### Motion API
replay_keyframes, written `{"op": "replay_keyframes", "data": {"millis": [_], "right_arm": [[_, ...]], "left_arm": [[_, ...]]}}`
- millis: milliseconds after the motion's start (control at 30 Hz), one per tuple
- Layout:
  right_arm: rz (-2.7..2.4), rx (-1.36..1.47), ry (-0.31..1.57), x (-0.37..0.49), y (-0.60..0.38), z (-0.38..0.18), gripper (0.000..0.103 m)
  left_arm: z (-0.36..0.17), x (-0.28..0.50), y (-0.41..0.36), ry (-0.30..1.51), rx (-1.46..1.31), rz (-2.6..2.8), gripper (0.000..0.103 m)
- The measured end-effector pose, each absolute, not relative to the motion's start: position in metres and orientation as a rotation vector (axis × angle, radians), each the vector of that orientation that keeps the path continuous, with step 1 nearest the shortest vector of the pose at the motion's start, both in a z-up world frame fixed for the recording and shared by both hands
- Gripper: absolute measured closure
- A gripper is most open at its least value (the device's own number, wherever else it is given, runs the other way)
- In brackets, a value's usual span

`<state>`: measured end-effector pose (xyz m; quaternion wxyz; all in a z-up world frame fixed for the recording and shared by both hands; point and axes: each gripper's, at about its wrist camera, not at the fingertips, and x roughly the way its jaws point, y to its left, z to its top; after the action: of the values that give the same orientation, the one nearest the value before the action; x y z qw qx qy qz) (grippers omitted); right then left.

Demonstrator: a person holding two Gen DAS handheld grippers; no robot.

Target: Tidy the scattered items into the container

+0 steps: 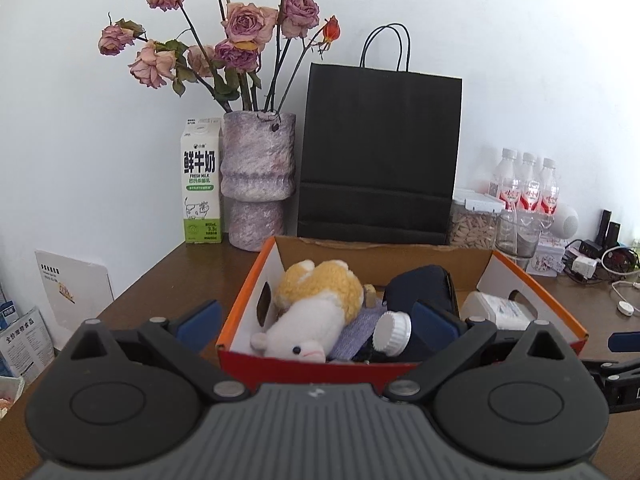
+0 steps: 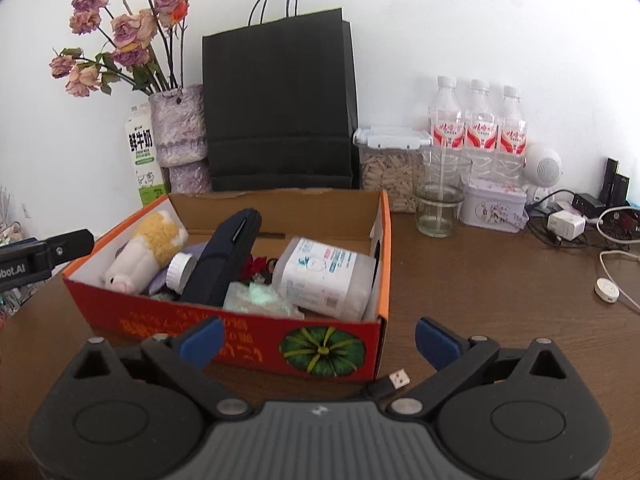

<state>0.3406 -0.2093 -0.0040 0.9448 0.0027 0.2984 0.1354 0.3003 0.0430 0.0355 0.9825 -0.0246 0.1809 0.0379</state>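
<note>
Nearest of all, the right gripper (image 2: 318, 340) has its jaws spread wide with nothing between the blue pads (image 2: 202, 340). Just ahead of it, at about five o'clock from the box, a small black USB plug (image 2: 390, 385) lies on the brown table (image 2: 480, 280). The left gripper (image 1: 316, 320) is equally wide open and empty, its pads framing the near wall of the box.

Next comes the cardboard box (image 2: 248, 340), red and orange outside with a green pumpkin printed on its near face. Every task item in view lies inside it. A plush toy (image 1: 316, 308), yellow and white, rests at the nine o'clock side. Beside it toward the centre is a dark bottle with a white cap (image 1: 394, 330), lying over a bit of purple cloth (image 1: 362, 326). A dark blue pouch (image 2: 224, 264) leans across the middle. At three o'clock lies a white plastic tub with a printed label (image 2: 324, 276), and at six o'clock a pale green packet (image 2: 256, 298) sits against the near wall. Something red shows between pouch and tub, too hidden to name.

Beyond the box, a black paper bag (image 2: 280, 104) stands against the wall at twelve o'clock. At eleven o'clock are a purple vase of dried roses (image 1: 258, 176) and a milk carton (image 1: 201, 184). At one to two o'clock stand a clear food container (image 2: 390, 168), a glass (image 2: 438, 208), three water bottles (image 2: 478, 120), a small tin (image 2: 494, 208) and a tangle of chargers and cables (image 2: 576, 220).
</note>
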Motion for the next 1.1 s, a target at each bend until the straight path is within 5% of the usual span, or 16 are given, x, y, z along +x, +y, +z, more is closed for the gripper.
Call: {"op": "replay_keyframes", "data": {"millis": [400, 500, 533, 567, 633, 1100], "right_arm": [[0.237, -0.037, 0.778, 0.337, -0.151, -0.041, 0.007], [0.210, -0.073, 0.782, 0.336, -0.140, -0.046, 0.027], [0.228, -0.073, 0.769, 0.333, -0.139, -0.045, 0.046], [0.236, -0.075, 0.766, 0.331, -0.140, -0.043, 0.077], [0.248, -0.051, 0.784, 0.329, -0.146, -0.040, 0.092], [0.304, 0.105, 0.687, 0.273, -0.202, -0.023, 0.099]], "left_arm": [[0.007, 0.254, 0.086, 0.472, -0.136, 0.112, 0.000], [0.005, 0.247, 0.093, 0.479, -0.162, 0.112, 0.000], [0.004, 0.246, 0.095, 0.479, -0.166, 0.113, 0.000], [0.004, 0.244, 0.096, 0.480, -0.169, 0.115, 0.000], [0.003, 0.242, 0.100, 0.482, -0.181, 0.119, 0.000], [0.008, 0.229, 0.089, 0.463, -0.186, 0.100, 0.000]]}}
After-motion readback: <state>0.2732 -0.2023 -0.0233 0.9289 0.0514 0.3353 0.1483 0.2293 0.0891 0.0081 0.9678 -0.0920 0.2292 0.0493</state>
